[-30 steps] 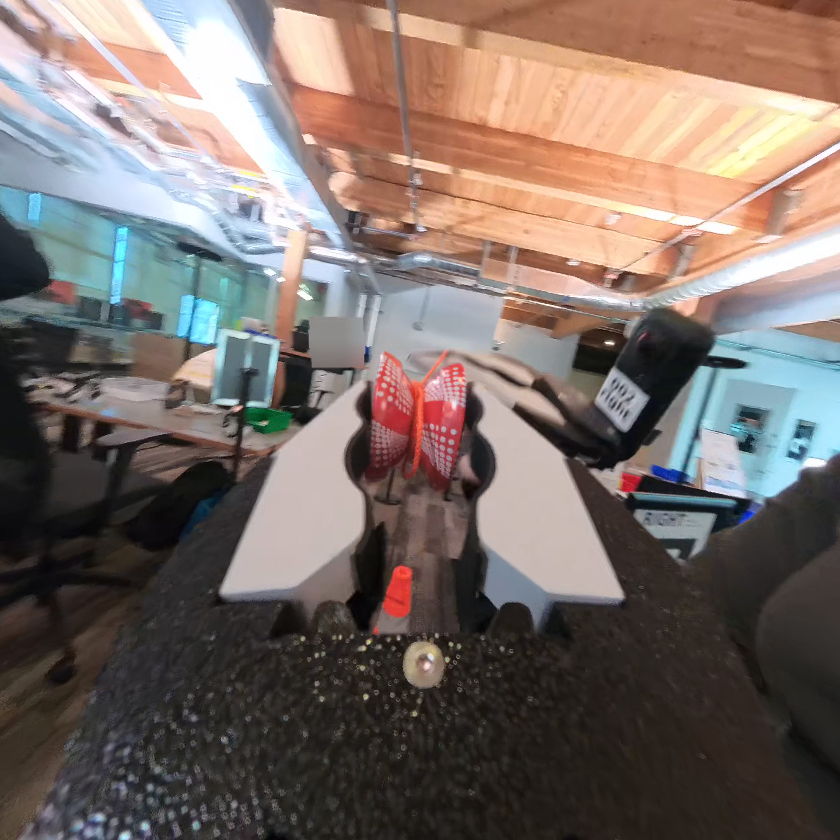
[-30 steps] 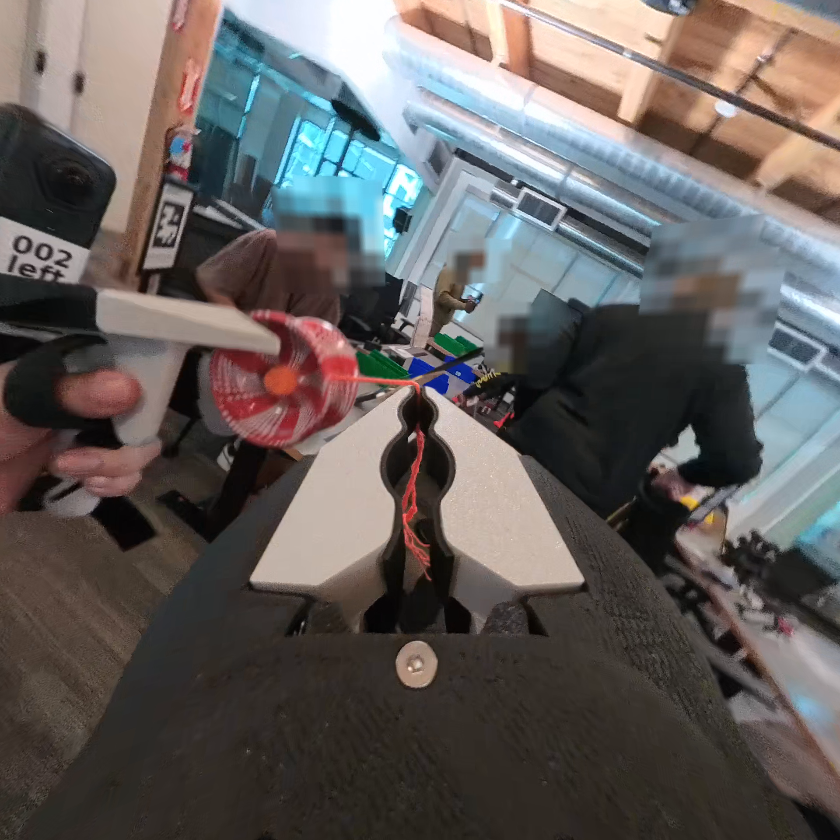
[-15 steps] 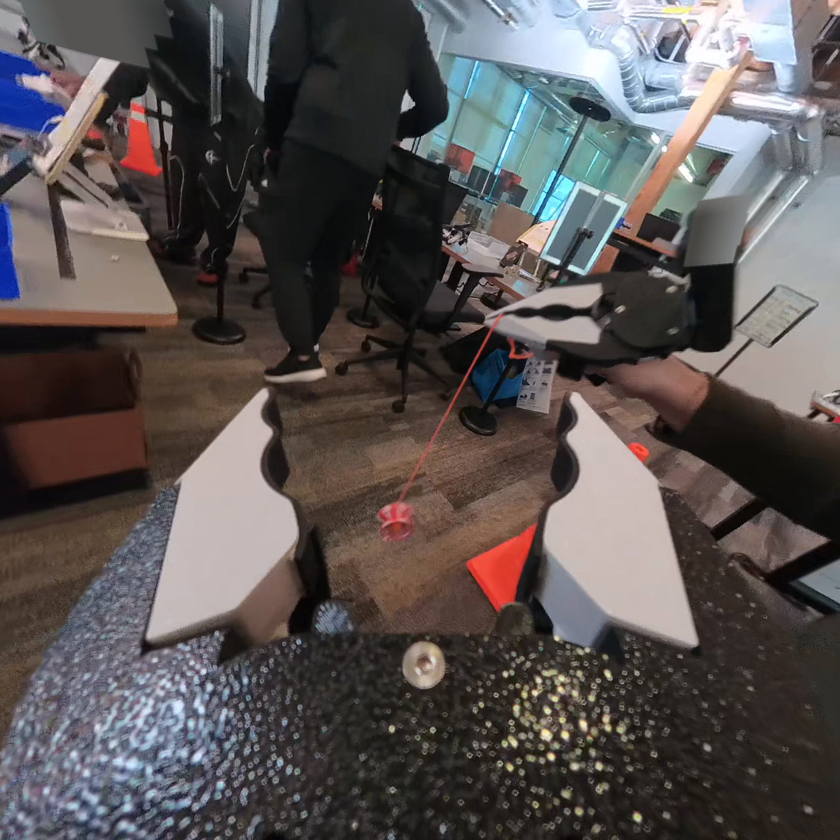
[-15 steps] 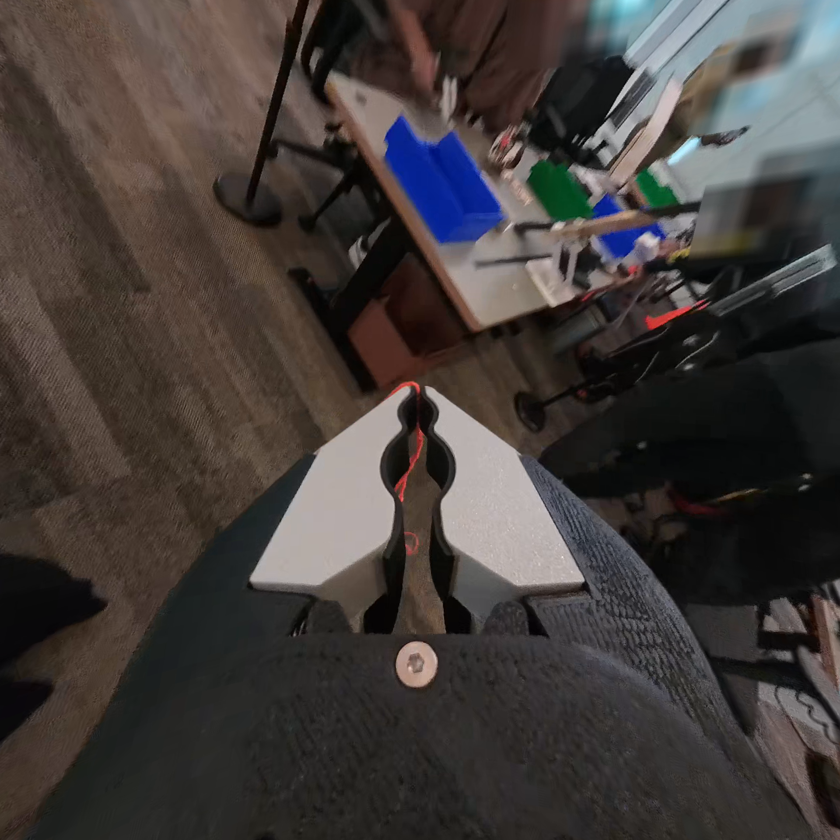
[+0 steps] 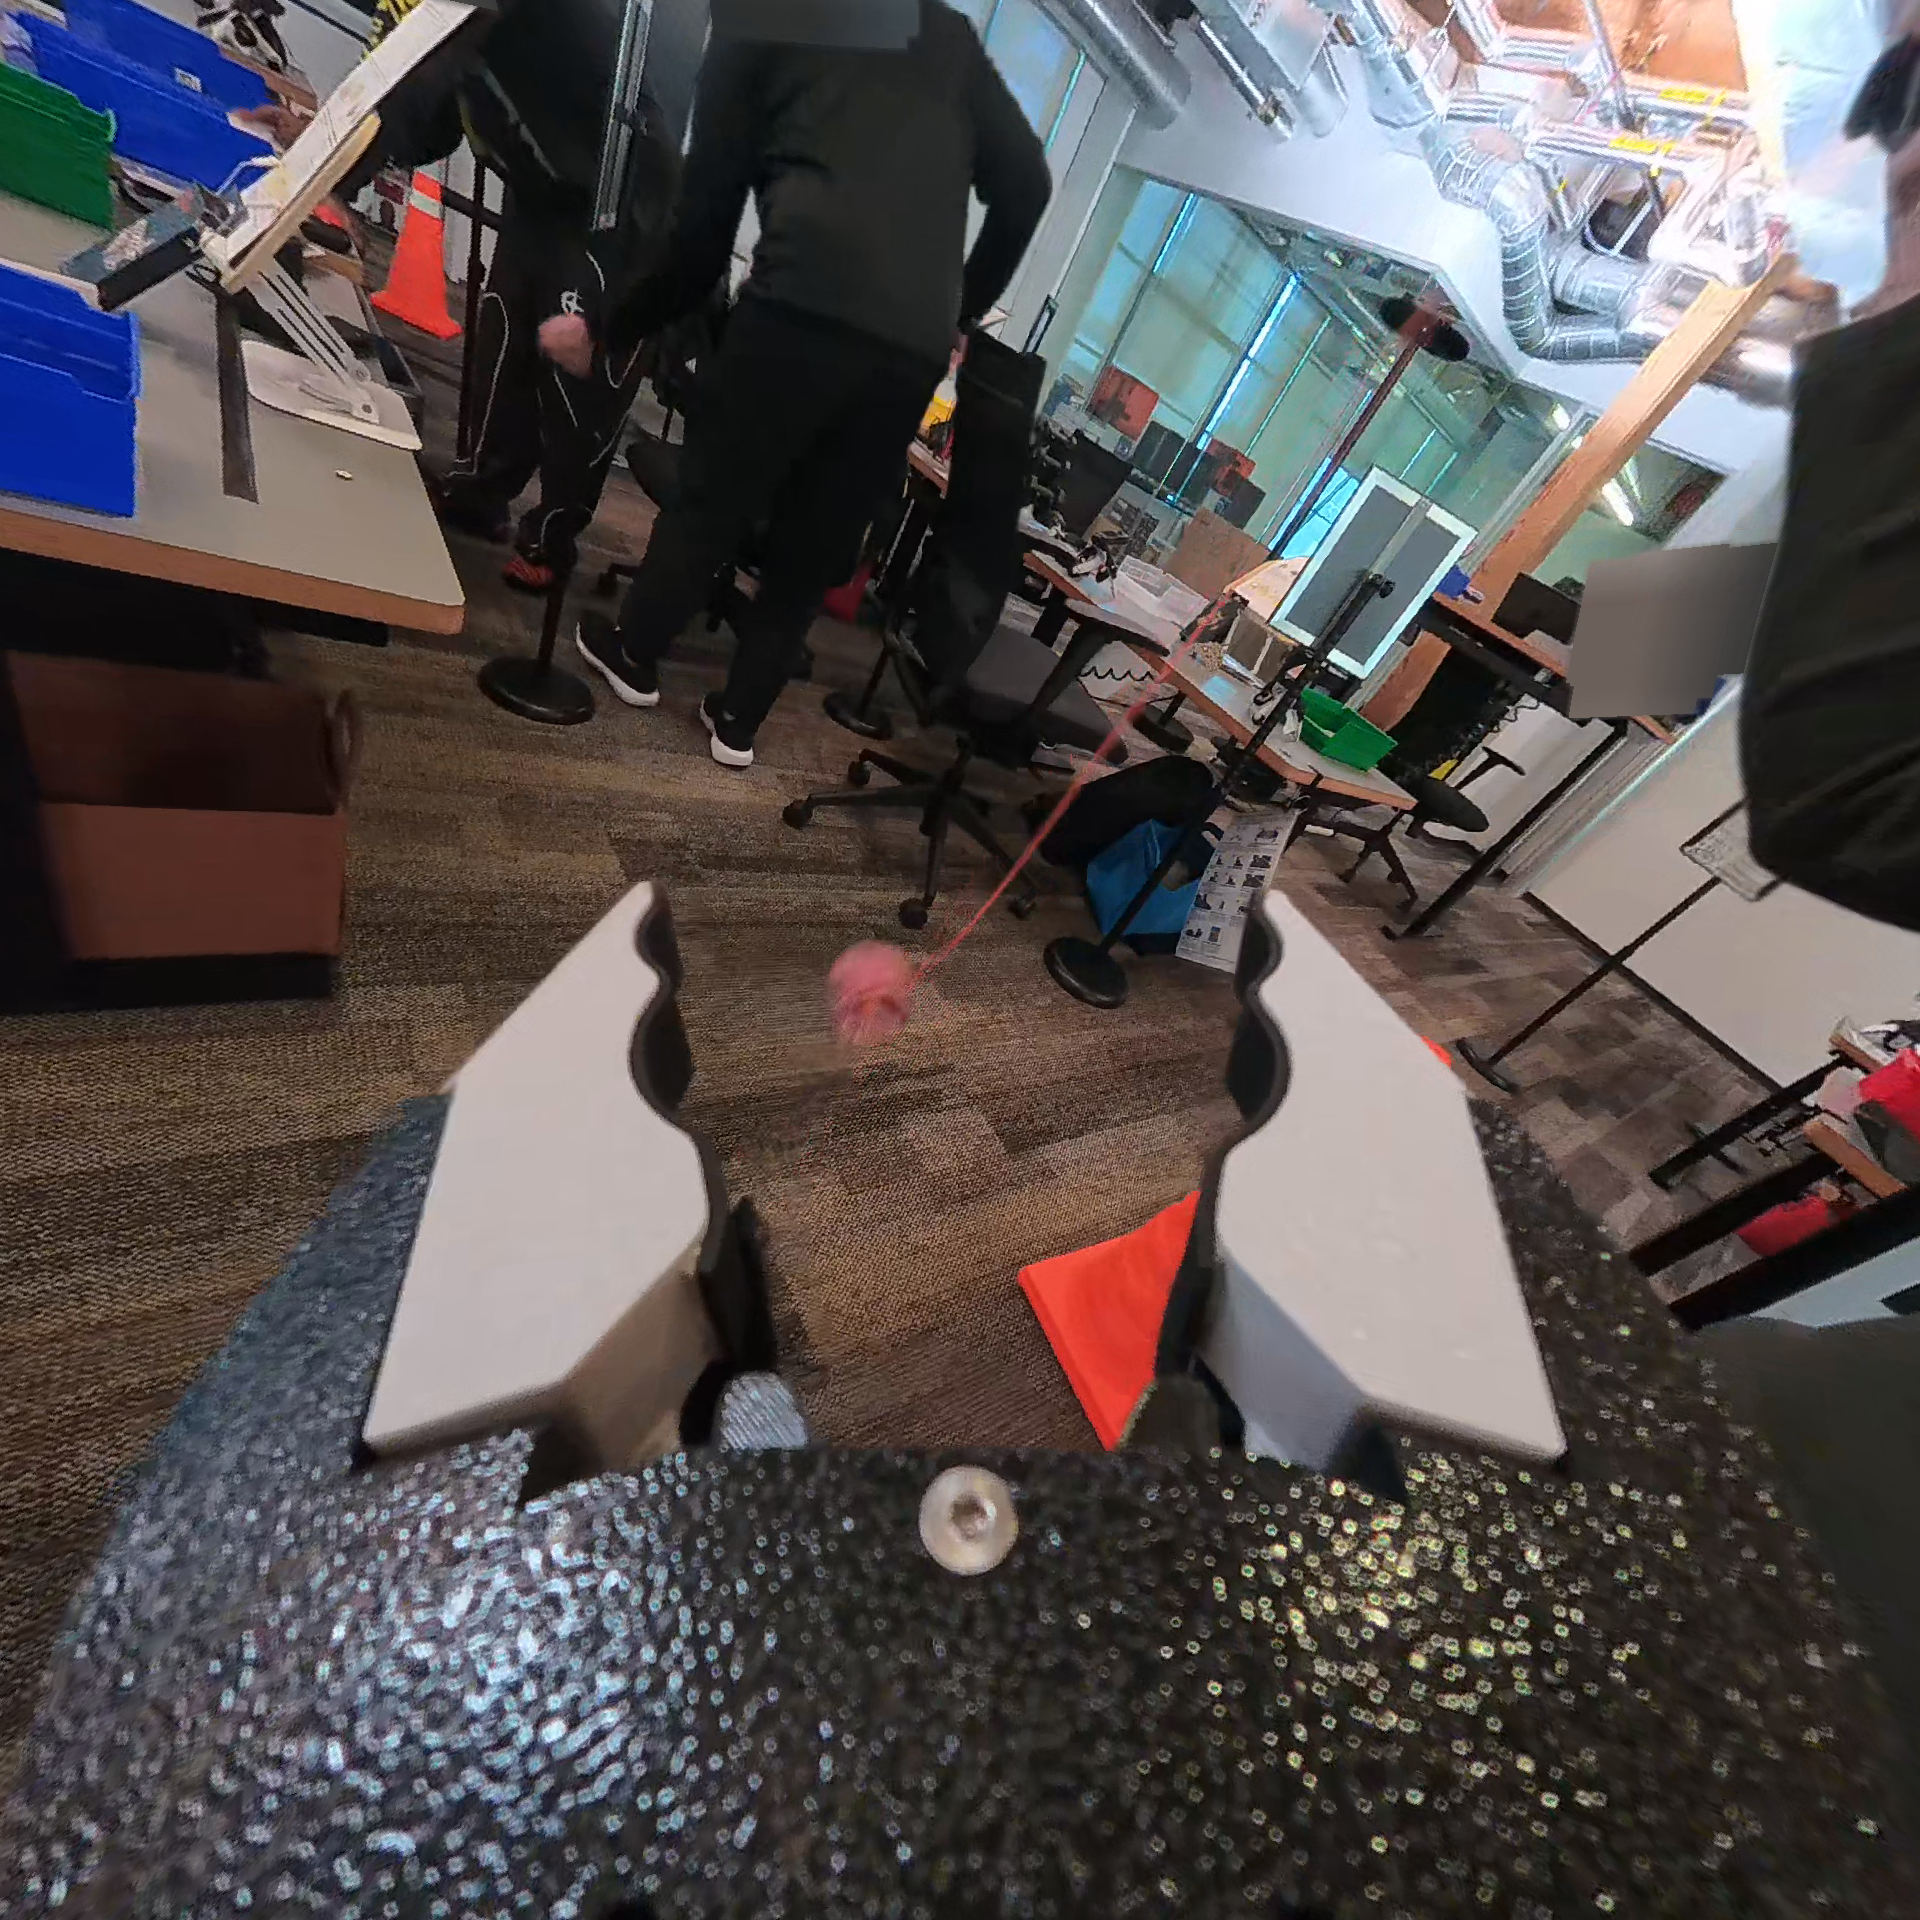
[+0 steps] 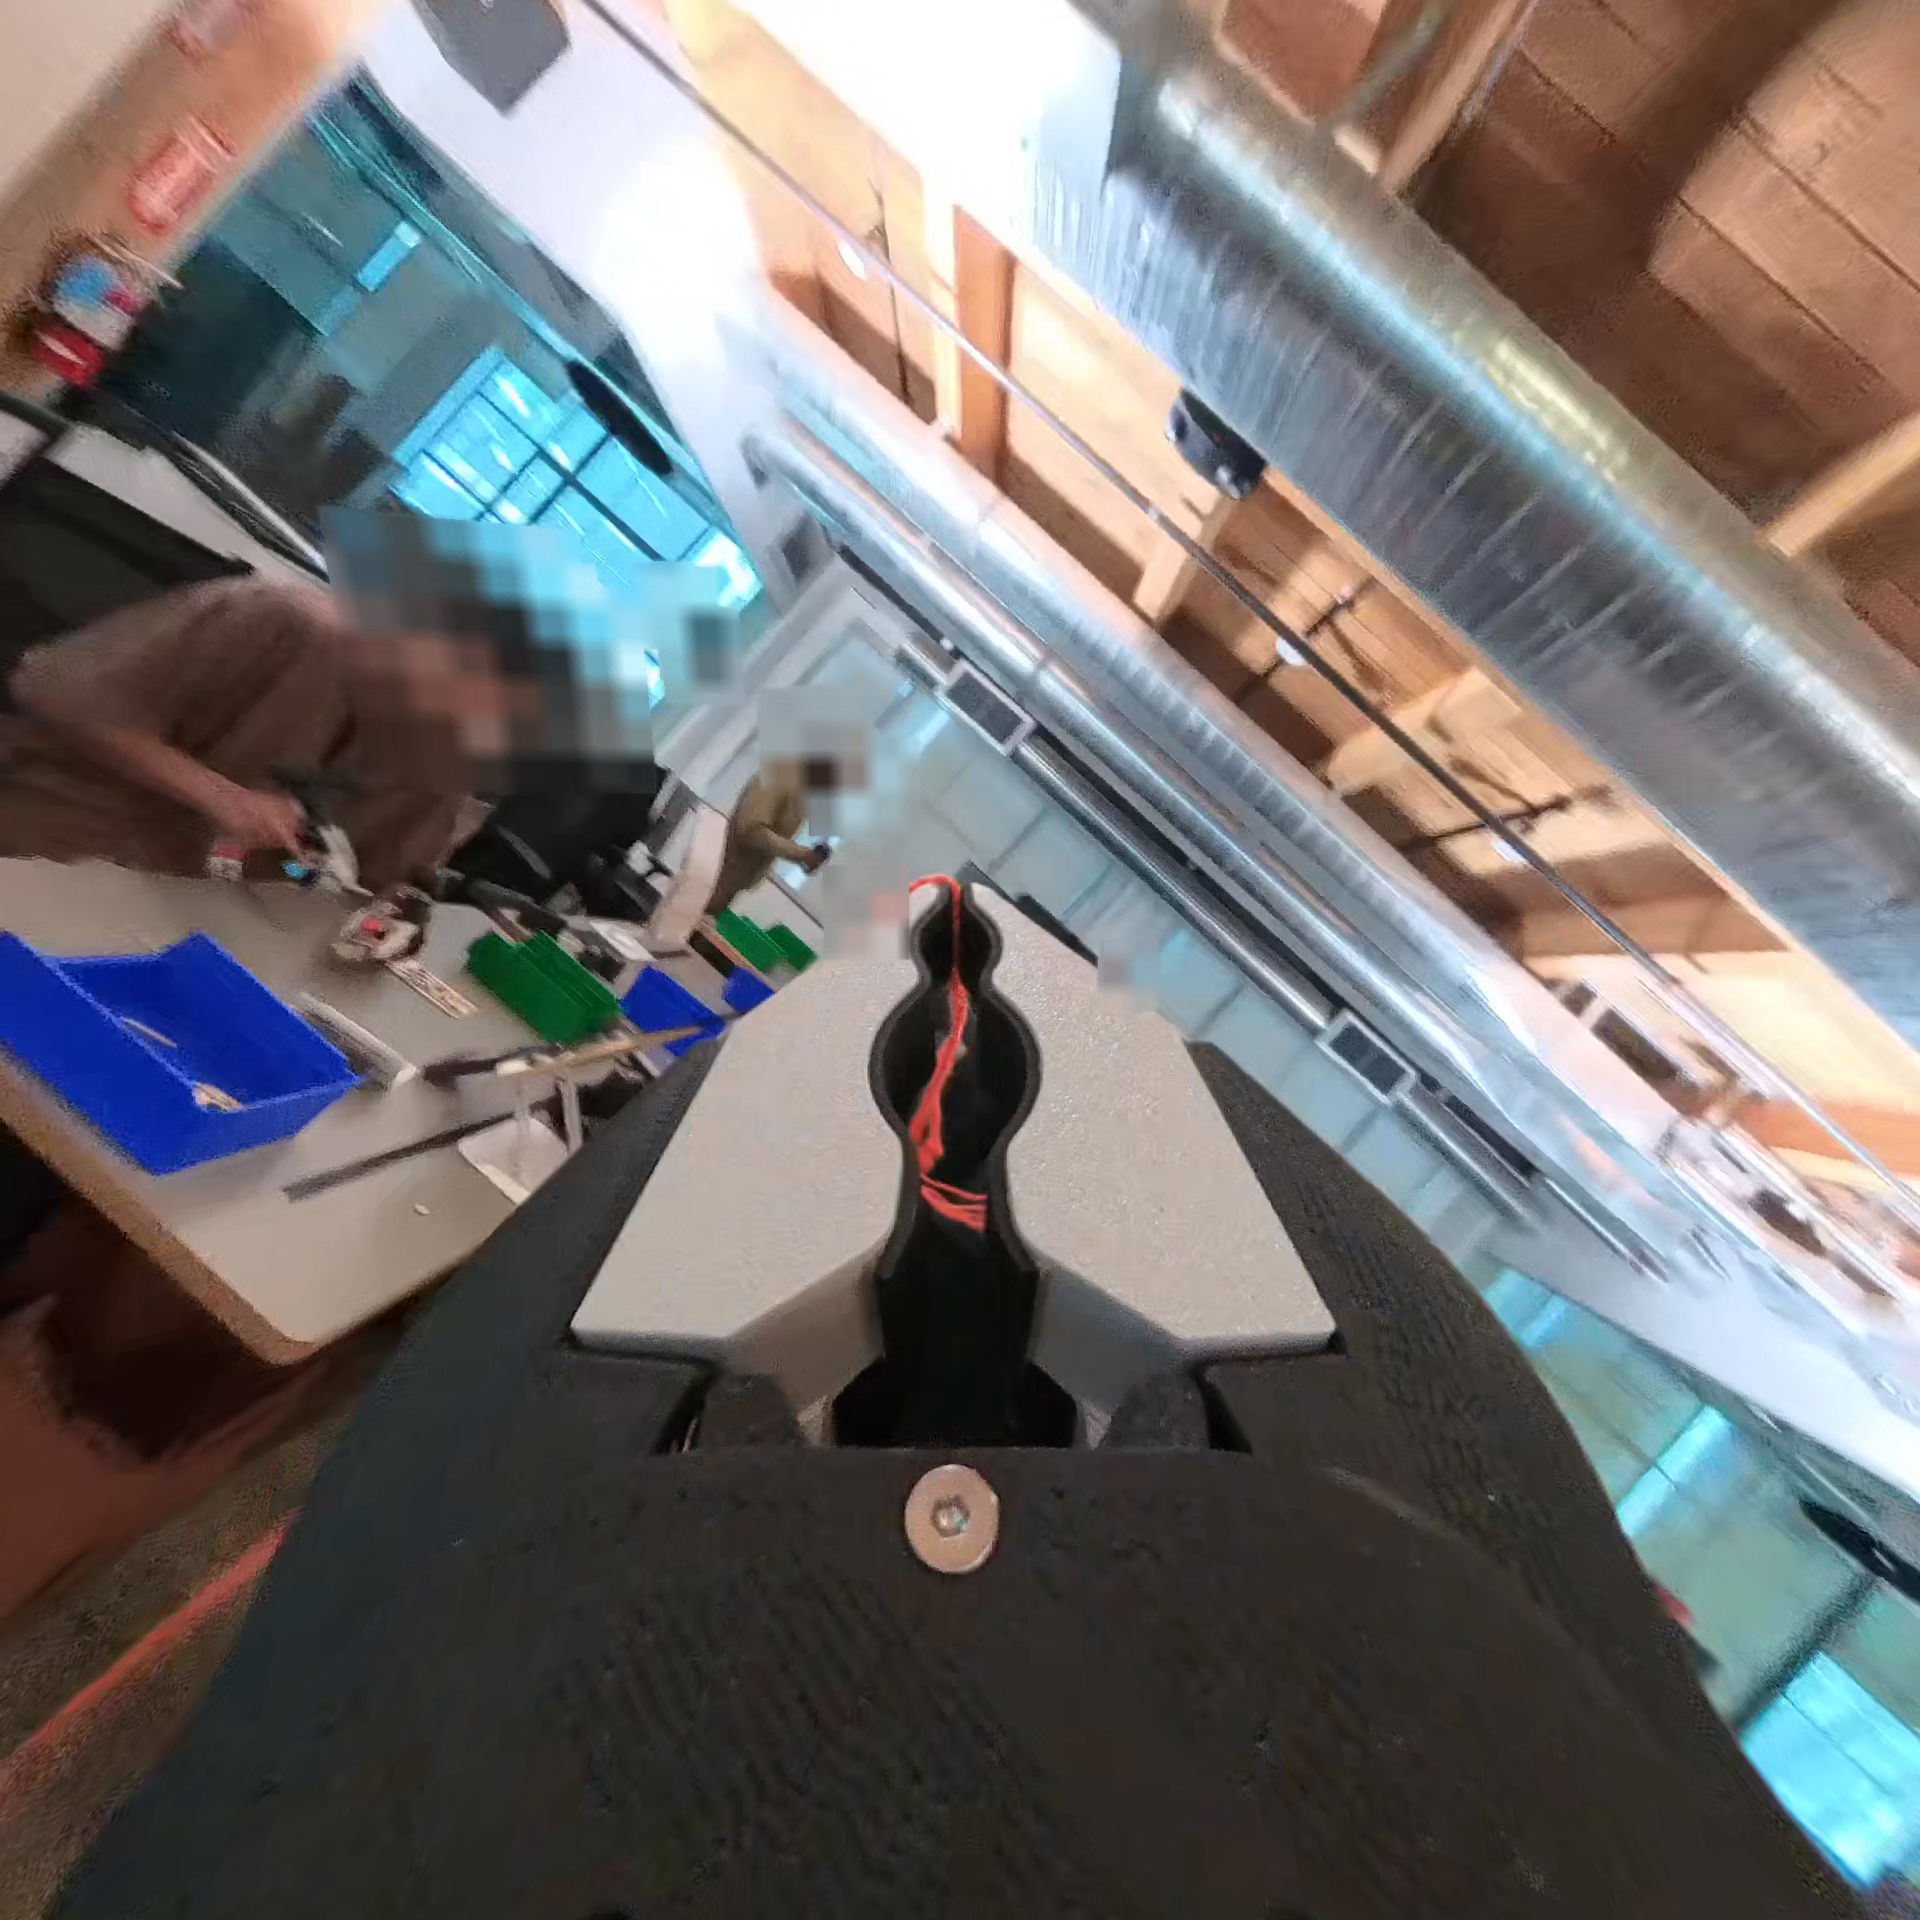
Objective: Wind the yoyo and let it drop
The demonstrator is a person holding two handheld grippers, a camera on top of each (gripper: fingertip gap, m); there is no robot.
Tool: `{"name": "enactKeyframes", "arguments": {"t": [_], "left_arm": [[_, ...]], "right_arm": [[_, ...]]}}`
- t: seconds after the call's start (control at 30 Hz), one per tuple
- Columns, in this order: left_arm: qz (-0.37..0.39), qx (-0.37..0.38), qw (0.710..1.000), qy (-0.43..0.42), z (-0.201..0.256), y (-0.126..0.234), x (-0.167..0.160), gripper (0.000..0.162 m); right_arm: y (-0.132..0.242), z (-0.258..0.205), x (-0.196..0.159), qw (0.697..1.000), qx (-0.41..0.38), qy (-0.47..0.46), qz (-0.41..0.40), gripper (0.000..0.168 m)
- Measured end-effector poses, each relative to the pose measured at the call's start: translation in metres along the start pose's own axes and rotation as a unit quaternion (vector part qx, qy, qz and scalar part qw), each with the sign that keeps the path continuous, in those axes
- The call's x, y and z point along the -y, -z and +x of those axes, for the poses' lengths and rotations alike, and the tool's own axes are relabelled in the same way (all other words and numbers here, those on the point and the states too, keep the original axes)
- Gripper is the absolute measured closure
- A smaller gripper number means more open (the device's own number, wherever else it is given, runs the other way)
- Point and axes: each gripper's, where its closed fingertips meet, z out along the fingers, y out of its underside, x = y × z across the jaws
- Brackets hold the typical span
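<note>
The red yoyo (image 5: 871, 992) hangs blurred in mid-air above the carpet, seen between my left gripper's fingers. Its red string (image 5: 1049, 810) runs taut up and to the right, out toward the upper right of the left wrist view. My left gripper (image 5: 951, 935) is open and empty, and points down at the floor. My right gripper (image 6: 943, 902) is shut on the red string (image 6: 940, 1081), whose loose end bunches between its fingers. The right gripper points up toward the ceiling. The yoyo does not show in the right wrist view.
Two people in black (image 5: 831, 312) stand ahead. A grey table (image 5: 260, 520) with blue bins (image 5: 62, 405) is at the left, with a cardboard box (image 5: 187, 821) under it. An office chair (image 5: 977, 717), an orange cone (image 5: 1117, 1309) and black stands (image 5: 1086, 971) are on the carpet. The tips of one gripper are about 50 cm away from the tips of the other.
One second ago my left gripper held the yoyo; it has opened and the yoyo has dropped on its string. Since half a second ago the yoyo has risen nearer, and my right gripper has swung upward.
</note>
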Motion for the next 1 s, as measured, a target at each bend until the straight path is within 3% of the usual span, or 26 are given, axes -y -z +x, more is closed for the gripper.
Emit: {"name": "enactKeyframes", "arguments": {"t": [0.1, 0.27, 0.47, 0.6, 0.83, 0.9, 1.0], "left_arm": [[-0.002, 0.000, 1.000, 0.006, 0.001, -0.001, 0.000, 0.057], [-0.006, 0.000, 1.000, -0.013, 0.003, -0.007, 0.006, 0.070], [0.000, 0.002, 0.998, -0.060, 0.016, -0.025, 0.017, 0.057], [-0.003, -0.015, 0.999, -0.049, 0.019, -0.037, 0.015, 0.057], [-0.036, -0.031, 0.998, -0.032, 0.021, -0.048, -0.002, 0.061], [-0.044, -0.021, 0.998, -0.027, 0.018, -0.048, -0.008, 0.061], [-0.054, 0.023, 0.998, -0.039, 0.004, -0.042, -0.014, 0.050]], "right_arm": [[0.002, -0.012, 0.011, 0.998, 0.064, -0.011, 0.008, 0.168], [0.005, -0.043, -0.045, 0.992, 0.115, -0.008, -0.059, 0.168], [0.026, -0.063, -0.099, 0.985, 0.135, 0.003, -0.107, 0.168], [0.055, -0.140, -0.148, 0.964, 0.222, 0.003, -0.148, 0.168], [0.120, -0.297, -0.274, 0.885, 0.362, 0.057, -0.289, 0.168], [0.132, -0.317, -0.289, 0.872, 0.380, 0.045, -0.306, 0.168], [0.131, -0.324, -0.283, 0.866, 0.401, 0.080, -0.289, 0.168]]}}
